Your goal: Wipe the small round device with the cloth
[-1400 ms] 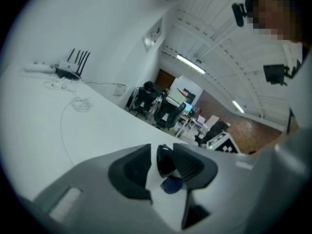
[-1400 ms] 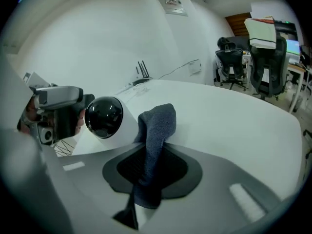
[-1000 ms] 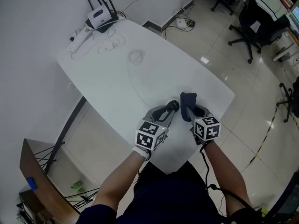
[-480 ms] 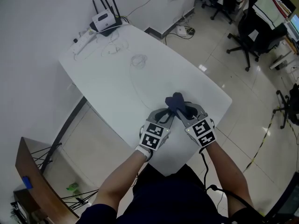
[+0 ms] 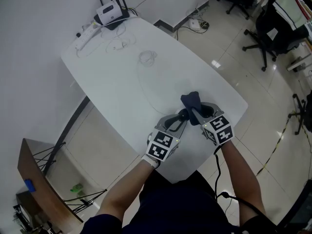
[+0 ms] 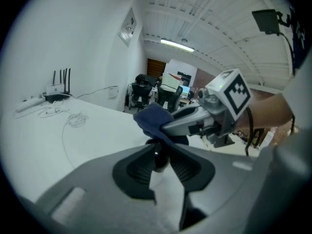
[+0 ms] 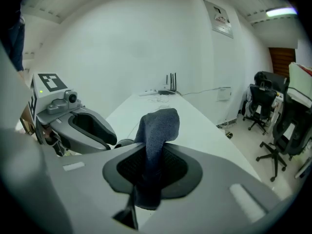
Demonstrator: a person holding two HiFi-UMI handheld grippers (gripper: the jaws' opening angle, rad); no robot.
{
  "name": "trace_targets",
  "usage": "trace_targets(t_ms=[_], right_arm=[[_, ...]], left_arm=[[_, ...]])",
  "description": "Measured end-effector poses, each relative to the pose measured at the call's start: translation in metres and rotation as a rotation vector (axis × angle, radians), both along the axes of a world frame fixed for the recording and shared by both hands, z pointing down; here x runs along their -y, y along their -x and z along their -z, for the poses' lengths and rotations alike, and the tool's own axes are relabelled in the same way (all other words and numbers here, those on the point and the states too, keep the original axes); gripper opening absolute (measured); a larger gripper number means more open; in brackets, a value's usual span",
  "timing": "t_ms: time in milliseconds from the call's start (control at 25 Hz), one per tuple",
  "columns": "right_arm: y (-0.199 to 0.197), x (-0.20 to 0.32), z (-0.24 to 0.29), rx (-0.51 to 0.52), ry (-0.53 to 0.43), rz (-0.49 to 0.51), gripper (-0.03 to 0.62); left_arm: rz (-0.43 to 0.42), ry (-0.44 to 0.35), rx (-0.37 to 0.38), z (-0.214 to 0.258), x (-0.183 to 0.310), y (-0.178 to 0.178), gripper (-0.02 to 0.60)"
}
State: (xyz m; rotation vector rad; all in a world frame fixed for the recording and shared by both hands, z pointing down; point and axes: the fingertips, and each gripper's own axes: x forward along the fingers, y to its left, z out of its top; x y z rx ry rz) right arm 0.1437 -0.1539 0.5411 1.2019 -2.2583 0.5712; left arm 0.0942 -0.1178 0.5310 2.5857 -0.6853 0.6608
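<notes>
While left hand-held gripper (image 5: 179,118) (just loosening) pinches device (image 6: 160,158), right (image 5: 196,113) pinches cloth (image 7: 158,126), office table (image 5: 122,77).

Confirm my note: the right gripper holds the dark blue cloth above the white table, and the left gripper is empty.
One thing is wrong: the left gripper is not empty. The left gripper view shows the small round black device clamped between its jaws, which have just been opening slightly. The rest stands: the right gripper holds the dark blue cloth above the white table.
</notes>
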Motion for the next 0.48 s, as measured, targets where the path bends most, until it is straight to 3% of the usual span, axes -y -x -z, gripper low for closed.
trace_targets(t_ms=[200,480], right_arm=[[-0.008,-0.007,-0.033,0.003,0.068,0.016,0.075],[-0.007,-0.01,-0.068,-0.036,0.129,0.045,0.075]], left_arm=[[-0.009,-0.037,0.015,-0.001,-0.003,-0.006,0.094],[0.025,-0.024,-0.001,-0.001,0.0,-0.002,0.091]])
